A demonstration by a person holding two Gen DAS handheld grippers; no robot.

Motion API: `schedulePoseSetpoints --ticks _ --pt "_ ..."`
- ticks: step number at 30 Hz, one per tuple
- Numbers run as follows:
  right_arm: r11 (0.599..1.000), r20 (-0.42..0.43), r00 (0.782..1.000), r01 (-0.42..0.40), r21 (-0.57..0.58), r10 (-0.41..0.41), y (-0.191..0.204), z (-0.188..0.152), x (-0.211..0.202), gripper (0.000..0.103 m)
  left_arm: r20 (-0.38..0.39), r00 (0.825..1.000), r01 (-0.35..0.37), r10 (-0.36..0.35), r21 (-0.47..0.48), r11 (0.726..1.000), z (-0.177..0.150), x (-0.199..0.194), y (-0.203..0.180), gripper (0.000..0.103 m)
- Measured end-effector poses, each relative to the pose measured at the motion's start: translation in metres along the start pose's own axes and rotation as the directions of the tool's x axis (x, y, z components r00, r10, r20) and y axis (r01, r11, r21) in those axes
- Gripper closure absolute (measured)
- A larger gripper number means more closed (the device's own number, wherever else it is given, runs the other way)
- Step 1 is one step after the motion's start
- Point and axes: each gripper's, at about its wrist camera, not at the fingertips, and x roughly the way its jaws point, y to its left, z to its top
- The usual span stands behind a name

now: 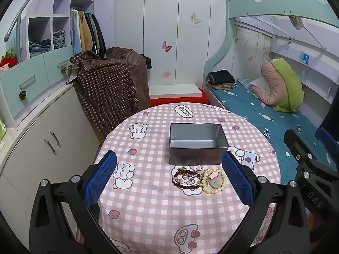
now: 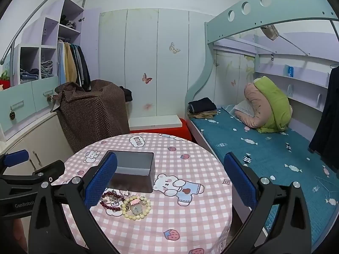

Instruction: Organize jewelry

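Observation:
An empty grey metal box stands open on the round table with a pink checked cloth. Just in front of it lies a jewelry pile: a dark red bead bracelet, a cream bead bracelet with a pink charm, and small silver pieces. My left gripper is open above the table, fingers either side of the pile, holding nothing. In the right wrist view the box, red bracelet and cream bracelet lie left of centre. My right gripper is open and empty, to the right of the pile.
A bed with a teal cover runs along the right of the table. A cabinet and a brown dotted cloth over furniture stand at the left. The other gripper's body shows at each view's edge.

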Motion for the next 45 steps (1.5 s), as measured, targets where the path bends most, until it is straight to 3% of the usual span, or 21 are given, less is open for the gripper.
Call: schedulePoseSetpoints --ticks 16,18,45 --pt "1.0 -0.015 1.0 -0.001 0.008 0.001 -0.005 -0.001 0.003 0.006 -0.001 1.0 0.006 -0.006 0.004 1.0 -0.015 0.007 0.003 0.004" --pt "1.0 -0.015 1.0 0.001 0.008 -0.001 -0.006 0.0 0.003 0.006 -0.003 1.0 -0.003 0.003 -0.001 1.0 0.0 -0.002 -0.001 0.004" --pt "1.0 -0.024 1.0 0.005 0.006 -0.005 -0.004 0.001 0.002 0.006 -0.005 1.0 -0.001 0.001 -0.001 1.0 -0.006 0.008 -0.006 0.004"
